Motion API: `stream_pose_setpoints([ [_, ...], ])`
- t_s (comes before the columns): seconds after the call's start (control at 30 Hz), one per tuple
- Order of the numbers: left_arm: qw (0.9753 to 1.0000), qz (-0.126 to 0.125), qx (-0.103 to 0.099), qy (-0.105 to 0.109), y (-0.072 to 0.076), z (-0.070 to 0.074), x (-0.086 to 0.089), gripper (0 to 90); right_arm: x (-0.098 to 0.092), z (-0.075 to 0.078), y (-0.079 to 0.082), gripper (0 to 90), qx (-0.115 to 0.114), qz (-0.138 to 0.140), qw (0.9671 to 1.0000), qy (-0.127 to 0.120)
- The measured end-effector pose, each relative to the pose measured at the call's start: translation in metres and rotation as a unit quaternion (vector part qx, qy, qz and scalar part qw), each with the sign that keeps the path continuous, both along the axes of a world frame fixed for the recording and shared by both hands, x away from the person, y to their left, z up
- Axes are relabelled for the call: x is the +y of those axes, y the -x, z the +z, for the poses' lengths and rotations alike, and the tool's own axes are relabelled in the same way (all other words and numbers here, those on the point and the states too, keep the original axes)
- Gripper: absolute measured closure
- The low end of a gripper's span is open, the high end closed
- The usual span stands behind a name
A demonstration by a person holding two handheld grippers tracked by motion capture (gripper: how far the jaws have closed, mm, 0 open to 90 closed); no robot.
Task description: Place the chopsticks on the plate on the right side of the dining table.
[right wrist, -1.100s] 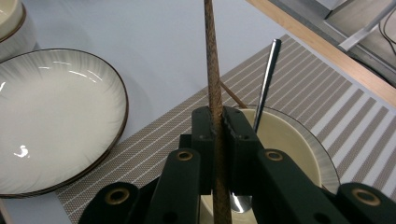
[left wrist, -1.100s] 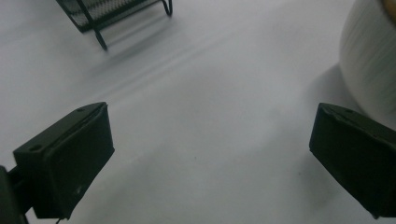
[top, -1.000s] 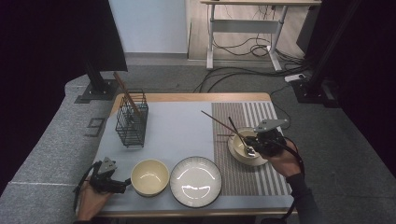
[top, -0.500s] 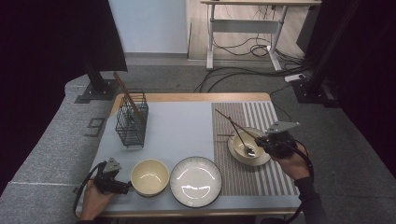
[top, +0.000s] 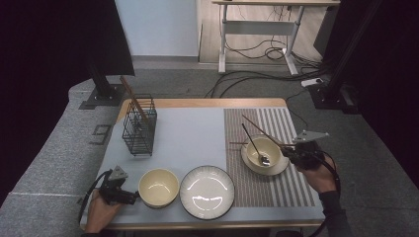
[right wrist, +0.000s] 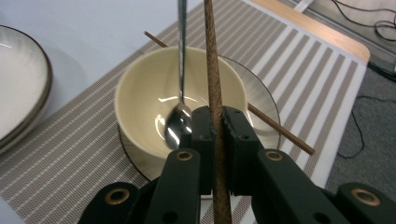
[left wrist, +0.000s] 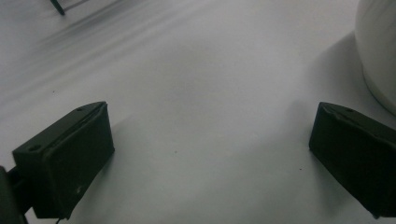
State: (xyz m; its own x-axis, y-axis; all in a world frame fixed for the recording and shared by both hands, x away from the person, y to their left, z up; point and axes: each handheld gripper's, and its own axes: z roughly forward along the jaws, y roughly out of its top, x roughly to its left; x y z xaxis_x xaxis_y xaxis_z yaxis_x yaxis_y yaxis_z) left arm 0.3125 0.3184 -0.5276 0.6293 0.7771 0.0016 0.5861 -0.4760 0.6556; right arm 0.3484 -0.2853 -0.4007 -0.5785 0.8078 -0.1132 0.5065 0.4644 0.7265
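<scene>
Wooden chopstick (right wrist: 215,88) in right tongs (right wrist: 215,133), ends cropped.

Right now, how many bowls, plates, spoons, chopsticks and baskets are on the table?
Bowls: 2, one cream bowl near the left gripper, one bowl on the striped mat
Plates: 2, a big plate and a small plate under the mat's bowl
Spoons: 1 spoon
Chopsticks: 3, one held chopstick, one loose chopstick, one basket chopstick
Wire basket: 1
Total: 9

L gripper (top: 129,197) low at table's 7 o'clock, jaws wide apart, pointing to 3; R gripper (top: 288,152) at 4 o'clock, jaws clamped, pointing to 9, R forearm entering from 5.
</scene>
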Motion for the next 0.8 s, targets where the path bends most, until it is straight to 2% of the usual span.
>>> stream_pose_setpoints([
  [0.33, 1.0, 0.0, 0.001, 0.001, 0.0, 0.0, 0.0, 0.0, -0.02, -0.017, -0.008, 83.9, 0.011, -0.04, 0.9991, 0.001],
  [0.8, 1.0, 0.0, 0.001, 0.001, 0.0, 0.0, 0.0, 0.0, -0.032, -0.048, -0.022, 83.8, 0.028, -0.066, 0.9974, -0.003],
])
